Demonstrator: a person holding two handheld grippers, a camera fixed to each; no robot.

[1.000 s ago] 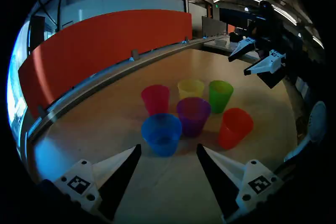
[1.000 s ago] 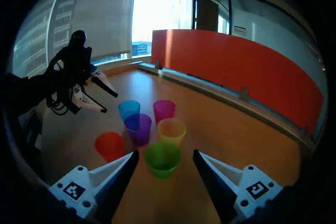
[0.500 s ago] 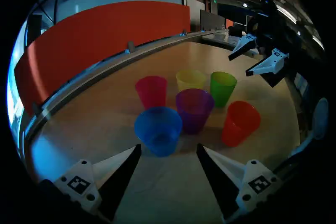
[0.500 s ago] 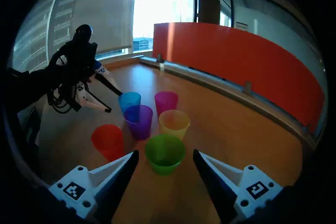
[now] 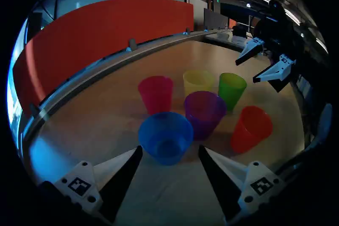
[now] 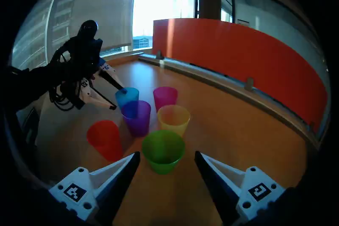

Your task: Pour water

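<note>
The wooden surface [image 5: 106,111] carries the lot. Left tongs [image 5: 169,149] gape wide and empty, and the blue cup [image 5: 165,139] stands upright dead ahead, just off their fingertips. Right tongs [image 6: 166,154] are spread and empty too, facing in from the opposite side, with the green cup [image 6: 163,152] right before them. Six cups in one tight cluster, one per colour: those two, plus purple cup [image 5: 204,111], pink cup [image 5: 156,93], yellow cup [image 5: 198,82] and red cup [image 5: 251,128]. Left hand sits nearer blue, right nearer green. Water in any? Cannot tell.
</note>
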